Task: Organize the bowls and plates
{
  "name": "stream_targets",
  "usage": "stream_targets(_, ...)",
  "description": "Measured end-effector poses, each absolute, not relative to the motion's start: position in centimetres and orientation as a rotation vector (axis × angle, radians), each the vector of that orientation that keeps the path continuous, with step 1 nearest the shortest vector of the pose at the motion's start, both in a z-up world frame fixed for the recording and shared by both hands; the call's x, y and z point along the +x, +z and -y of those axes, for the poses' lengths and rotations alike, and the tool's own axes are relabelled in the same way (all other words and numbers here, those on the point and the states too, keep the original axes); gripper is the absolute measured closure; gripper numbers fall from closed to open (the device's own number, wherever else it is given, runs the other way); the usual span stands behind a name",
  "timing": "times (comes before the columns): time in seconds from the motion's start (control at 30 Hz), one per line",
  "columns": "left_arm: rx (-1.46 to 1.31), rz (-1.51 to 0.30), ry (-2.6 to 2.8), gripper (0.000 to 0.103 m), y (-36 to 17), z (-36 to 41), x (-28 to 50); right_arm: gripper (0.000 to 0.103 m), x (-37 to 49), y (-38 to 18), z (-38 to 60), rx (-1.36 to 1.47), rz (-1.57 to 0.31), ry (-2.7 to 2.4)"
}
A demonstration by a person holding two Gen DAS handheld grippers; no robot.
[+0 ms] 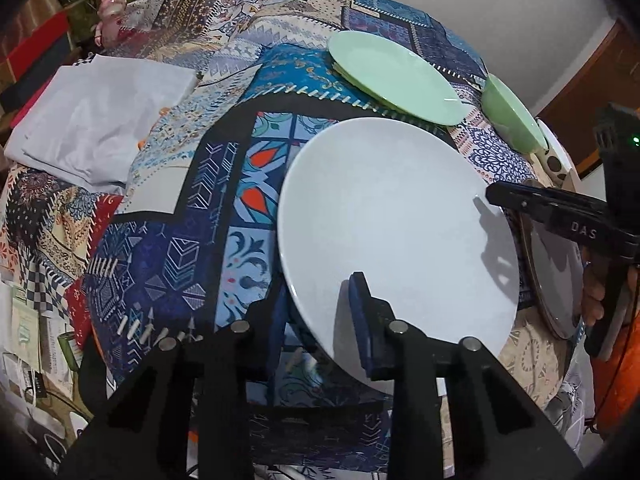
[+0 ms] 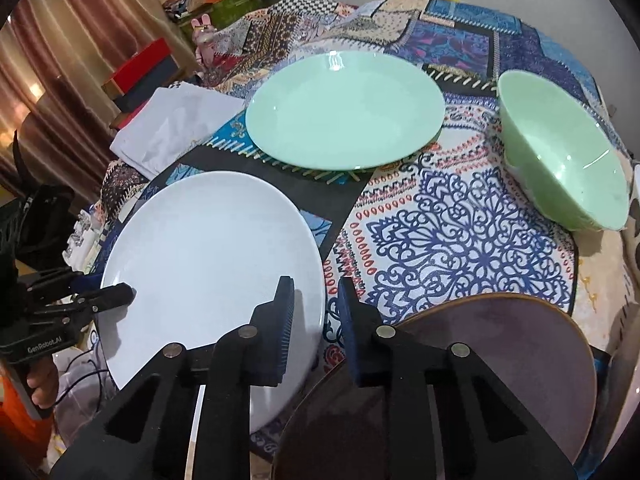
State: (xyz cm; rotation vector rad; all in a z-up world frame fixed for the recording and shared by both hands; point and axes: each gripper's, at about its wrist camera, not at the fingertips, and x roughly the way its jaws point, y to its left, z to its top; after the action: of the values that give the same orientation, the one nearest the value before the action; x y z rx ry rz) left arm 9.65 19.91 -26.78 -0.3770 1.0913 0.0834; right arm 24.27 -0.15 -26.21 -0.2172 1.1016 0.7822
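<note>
A large white plate point(image 1: 392, 220) lies on the patchwork cloth, with both grippers on its rim. My left gripper point(image 1: 318, 296) straddles the near-left rim, one pad on top and the other finger under the edge, shut on it. My right gripper point(image 2: 316, 284) holds the opposite rim of the white plate point(image 2: 208, 248), one pad on the plate and one just outside its edge. In each wrist view the other gripper also shows: the right gripper point(image 1: 494, 194) at the plate's right edge and the left gripper point(image 2: 120, 294) at its left edge. A green plate point(image 2: 344, 110) and a green bowl point(image 2: 560, 152) sit farther back.
A brownish plate point(image 2: 500, 360) lies right beside the white one, under my right gripper. A folded white cloth point(image 2: 172, 128) rests at the back left. Boxes and clutter point(image 2: 208, 0) stand beyond the table's far-left edge. A hand point(image 1: 592, 300) holds the right gripper's handle.
</note>
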Motion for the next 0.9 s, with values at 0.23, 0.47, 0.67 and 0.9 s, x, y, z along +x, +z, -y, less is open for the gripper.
stream_targets(0.23, -0.391, -1.094, 0.072, 0.072, -26.9, -19.4, 9.3, 0.082, 24.5, -27.0, -0.8, -0.248, -1.139, 0.802)
stream_targets(0.47, -0.386, -1.098, 0.073, 0.072, -26.9, -19.4, 9.4, 0.076, 24.4, -27.4, -1.8, -0.256, -1.134, 0.816)
stream_targets(0.67, -0.367, -1.093, 0.075, 0.072, -26.8, -19.2, 9.6, 0.078, 24.4, -27.3, -1.6, -0.243, -1.127, 0.789)
stream_targets(0.9, -0.379, -1.076, 0.084, 0.072, -26.5, -19.9, 9.8, 0.08, 24.2, -27.2, -0.9, -0.212, -1.127, 0.779)
